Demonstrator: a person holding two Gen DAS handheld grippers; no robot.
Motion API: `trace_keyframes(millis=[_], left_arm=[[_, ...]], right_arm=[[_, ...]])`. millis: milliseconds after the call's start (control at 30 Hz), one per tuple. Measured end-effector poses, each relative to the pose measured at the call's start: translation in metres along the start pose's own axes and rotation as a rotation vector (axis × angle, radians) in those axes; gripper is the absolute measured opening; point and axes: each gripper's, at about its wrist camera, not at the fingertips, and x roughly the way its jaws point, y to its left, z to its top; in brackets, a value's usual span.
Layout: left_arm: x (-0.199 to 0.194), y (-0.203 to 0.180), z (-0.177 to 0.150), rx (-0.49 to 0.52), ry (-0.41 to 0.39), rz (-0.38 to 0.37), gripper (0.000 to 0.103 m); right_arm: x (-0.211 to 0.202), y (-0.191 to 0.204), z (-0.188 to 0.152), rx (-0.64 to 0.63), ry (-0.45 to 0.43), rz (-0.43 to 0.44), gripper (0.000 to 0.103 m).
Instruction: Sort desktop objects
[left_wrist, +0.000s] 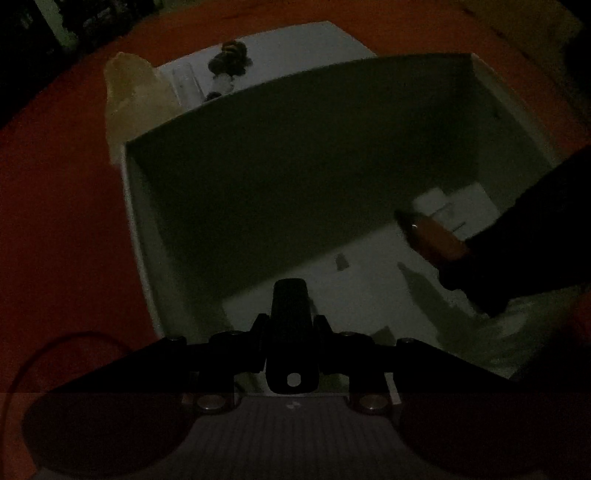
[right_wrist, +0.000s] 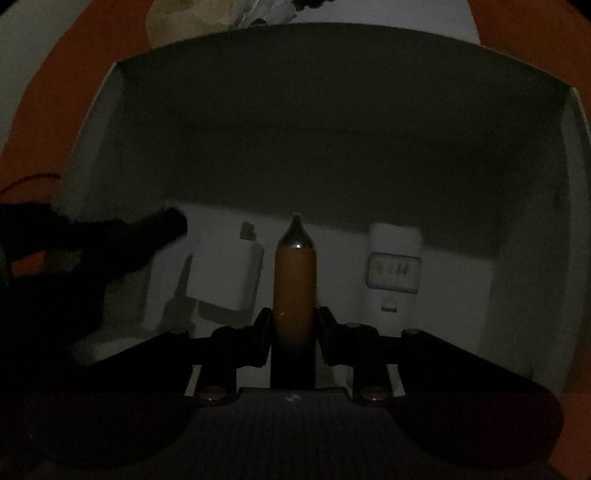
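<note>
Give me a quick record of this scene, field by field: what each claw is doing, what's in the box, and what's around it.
lighting: very dim
right claw: shut on orange pen, silver tip forward, inside the white box
left claw: shut, holding nothing visible, at the box's near edge
in box: white charger, white labelled block
surface: orange table
behind box: white sheet with small dark items, too dim to identify
</note>
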Motion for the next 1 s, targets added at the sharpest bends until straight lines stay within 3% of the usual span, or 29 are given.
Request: trace_keyframes(millis=[267,400,633,733,867,967,1000], left_arm=[[0.011,-0.014,-0.007,0.079,-0.001,0.054,0.021],[0.027,-0.016,-0.007,0.076,0.053,0.035,0.023],[0.041,-0.023,-0.014,0.082,0.093,0.05,0.024],[0.05,-0.021,-0.011,0.045,0.15,0.029,0.028],[0.048,-0.023,-0.011,0.057,0.152,0.038,0.031],[0.046,-0.023,-0.011,0.061,0.154,0.04,0.033],[0.046,-0.023,-0.011,0.061,0.155,0.038,0.035]], right_arm=[[0.024,0.002,-0.005,-0.019,0.067,-0.05,0.028],[0.029,0.002,-0.007,-0.04,0.06,-0.1,0.028],[0.035,0.001,-0.007,-0.061,0.08,-0.128,0.028],[0.036,0.0,-0.009,-0.066,0.088,-0.13,0.028],[0.035,0.0,-0.013,-0.079,0.088,-0.137,0.029],[0.041,0.003,-0.012,-0.068,0.089,-0.146,0.035],[0.041,0.003,-0.012,-0.063,0.09,-0.148,0.042]])
